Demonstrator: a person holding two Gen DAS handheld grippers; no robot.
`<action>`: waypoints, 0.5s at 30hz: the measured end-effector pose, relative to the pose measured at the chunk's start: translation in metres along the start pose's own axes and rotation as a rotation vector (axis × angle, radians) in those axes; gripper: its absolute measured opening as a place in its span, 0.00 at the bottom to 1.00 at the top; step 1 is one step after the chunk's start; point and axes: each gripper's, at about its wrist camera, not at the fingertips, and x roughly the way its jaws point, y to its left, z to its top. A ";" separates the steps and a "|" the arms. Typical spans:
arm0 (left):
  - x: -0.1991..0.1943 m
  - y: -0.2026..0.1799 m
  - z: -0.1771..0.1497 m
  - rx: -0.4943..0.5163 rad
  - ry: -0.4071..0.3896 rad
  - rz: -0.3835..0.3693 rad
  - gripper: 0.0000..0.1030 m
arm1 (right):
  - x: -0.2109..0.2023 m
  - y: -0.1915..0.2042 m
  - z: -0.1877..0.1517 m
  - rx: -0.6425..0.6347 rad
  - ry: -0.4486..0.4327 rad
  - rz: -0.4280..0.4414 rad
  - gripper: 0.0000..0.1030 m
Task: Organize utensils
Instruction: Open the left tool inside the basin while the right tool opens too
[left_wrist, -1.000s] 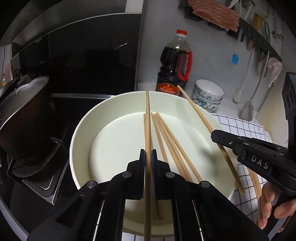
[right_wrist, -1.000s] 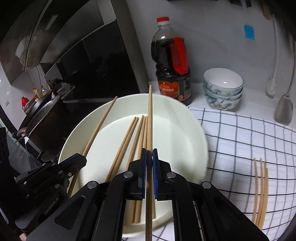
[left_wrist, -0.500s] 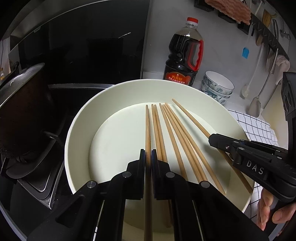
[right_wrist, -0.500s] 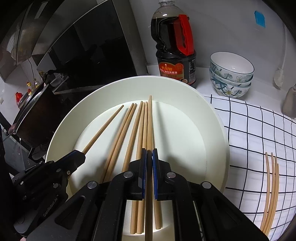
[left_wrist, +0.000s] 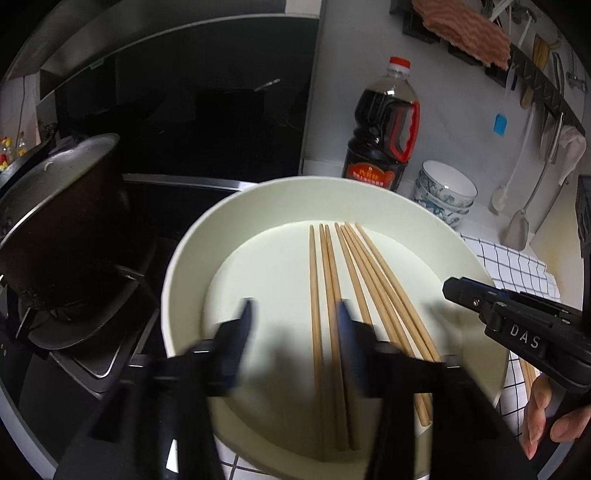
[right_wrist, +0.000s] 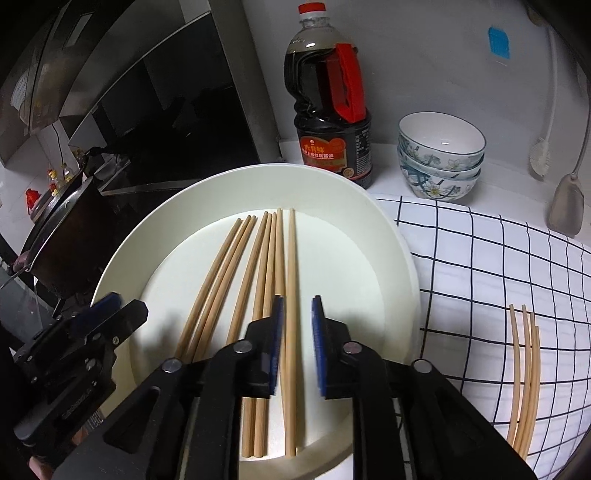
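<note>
wide round cream plate (right_wrist: 391, 258) low and open from above, its floor partly taken by wooden chopsticks (right_wrist: 269, 266) lying lengthwise. bare plate floor free on the stove side. hemmed at the far rim by a tall dark sauce bottle with red cap and handle (right_wrist: 332, 110) and, beside it, stacked blue-patterned white bowls (right_wrist: 439, 155). crowded on the stove side by a dark metal pot (left_wrist: 62, 229). open checked white cloth (right_wrist: 480, 266) on the other side, save three loose chopsticks (right_wrist: 524, 369).

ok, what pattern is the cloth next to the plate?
White cloth with a thin black grid of squares; clearest in the right wrist view, right of the plate.
</note>
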 end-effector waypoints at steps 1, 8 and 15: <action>-0.004 0.000 0.000 0.001 -0.014 0.008 0.62 | -0.001 -0.001 -0.001 0.000 -0.003 -0.001 0.21; -0.015 0.001 -0.003 -0.009 -0.026 0.016 0.73 | -0.012 -0.007 -0.007 0.006 -0.022 0.000 0.29; -0.024 0.001 -0.008 -0.020 -0.032 0.025 0.82 | -0.025 -0.012 -0.013 0.013 -0.043 -0.004 0.33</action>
